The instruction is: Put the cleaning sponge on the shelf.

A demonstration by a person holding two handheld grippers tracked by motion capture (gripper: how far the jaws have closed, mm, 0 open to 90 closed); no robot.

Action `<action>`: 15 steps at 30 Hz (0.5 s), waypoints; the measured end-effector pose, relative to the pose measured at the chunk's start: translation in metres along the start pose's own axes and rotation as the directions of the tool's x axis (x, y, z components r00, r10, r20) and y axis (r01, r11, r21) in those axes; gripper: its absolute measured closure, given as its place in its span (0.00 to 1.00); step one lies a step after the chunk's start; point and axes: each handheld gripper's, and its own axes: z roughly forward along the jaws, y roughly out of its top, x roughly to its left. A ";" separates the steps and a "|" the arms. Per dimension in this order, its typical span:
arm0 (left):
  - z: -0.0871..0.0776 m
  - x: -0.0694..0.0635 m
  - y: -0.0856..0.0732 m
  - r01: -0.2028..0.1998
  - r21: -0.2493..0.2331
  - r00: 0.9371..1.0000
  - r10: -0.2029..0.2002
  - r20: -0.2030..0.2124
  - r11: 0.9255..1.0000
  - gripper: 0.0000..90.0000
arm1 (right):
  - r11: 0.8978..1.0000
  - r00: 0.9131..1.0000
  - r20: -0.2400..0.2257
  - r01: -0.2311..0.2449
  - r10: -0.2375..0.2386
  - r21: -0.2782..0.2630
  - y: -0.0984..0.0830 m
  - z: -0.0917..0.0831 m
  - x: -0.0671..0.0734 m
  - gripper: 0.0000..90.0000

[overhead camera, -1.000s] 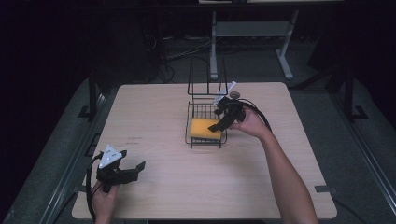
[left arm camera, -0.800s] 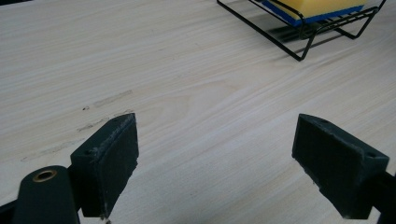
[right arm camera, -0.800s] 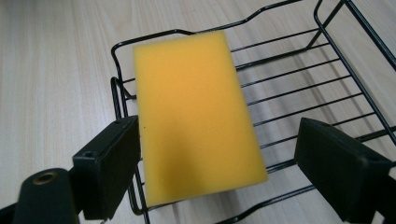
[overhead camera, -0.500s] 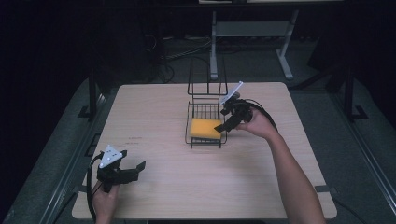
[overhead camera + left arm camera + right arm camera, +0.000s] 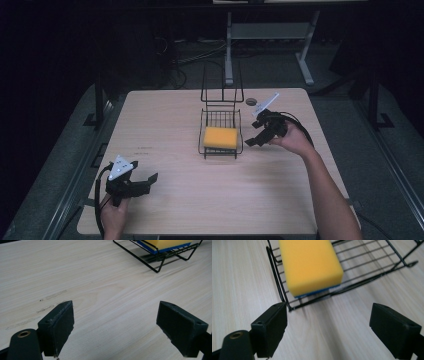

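A yellow rectangular sponge with a blue underside (image 5: 220,137) is lying flat inside a black wire basket (image 5: 220,149) that is standing near the middle of the pale wooden table (image 5: 190,200). The right gripper (image 5: 252,140) is hovering just beside the basket's right edge, its jaws spread wide and holding nothing; in the right gripper view the sponge (image 5: 309,265) is sitting ahead of the jaws, clear of them. The left gripper (image 5: 147,181) is resting low near the table's front left corner, well apart from the basket, jaws also wide and empty. A small dark round object (image 5: 251,101), possibly a cap, is lying behind the basket.
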 end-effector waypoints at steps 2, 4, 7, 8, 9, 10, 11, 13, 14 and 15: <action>0.001 -0.001 0.000 -0.001 0.000 1.000 0.001 -0.001 1.000 0.16 | 1.000 1.000 0.001 -0.011 0.011 0.009 -0.006 -0.002 0.000 0.16; 0.000 0.000 0.000 0.000 0.003 1.000 0.000 -0.002 1.000 0.16 | 1.000 1.000 0.003 -0.015 0.015 0.015 -0.011 -0.004 0.001 0.16; 0.001 0.000 0.000 0.001 0.007 1.000 -0.001 -0.003 1.000 0.16 | 0.999 1.000 0.013 -0.020 0.019 0.036 -0.024 -0.006 0.004 0.16; 0.001 0.000 0.000 0.001 0.007 1.000 -0.001 -0.003 1.000 0.16 | 0.999 1.000 0.013 -0.020 0.019 0.036 -0.024 -0.006 0.004 0.16; 0.001 -0.001 0.000 0.000 0.006 1.000 0.000 -0.003 1.000 0.16 | 0.999 1.000 0.015 -0.019 0.019 0.038 -0.026 -0.007 0.003 0.16; 0.001 -0.001 0.000 0.001 0.004 1.000 -0.001 -0.002 1.000 0.16 | 0.999 1.000 0.016 -0.023 0.023 0.038 -0.030 -0.008 0.004 0.16; 0.001 -0.001 0.000 0.001 0.004 1.000 -0.001 -0.003 1.000 0.16 | 0.999 0.999 0.017 -0.030 0.029 0.041 -0.033 -0.008 0.004 0.16; 0.001 -0.001 0.000 -0.003 0.003 1.000 0.003 -0.004 1.000 0.16 | 0.998 0.999 0.019 -0.041 0.040 0.051 -0.038 -0.009 0.006 0.16; 0.001 -0.002 0.000 -0.004 0.004 1.000 0.004 -0.005 1.000 0.16 | 0.998 0.999 0.019 -0.043 0.042 0.056 -0.041 -0.010 0.006 0.16; 0.001 -0.002 0.000 -0.006 0.005 1.000 0.006 -0.004 1.000 0.16 | 0.997 0.999 0.020 -0.047 0.046 0.059 -0.045 -0.012 0.007 0.16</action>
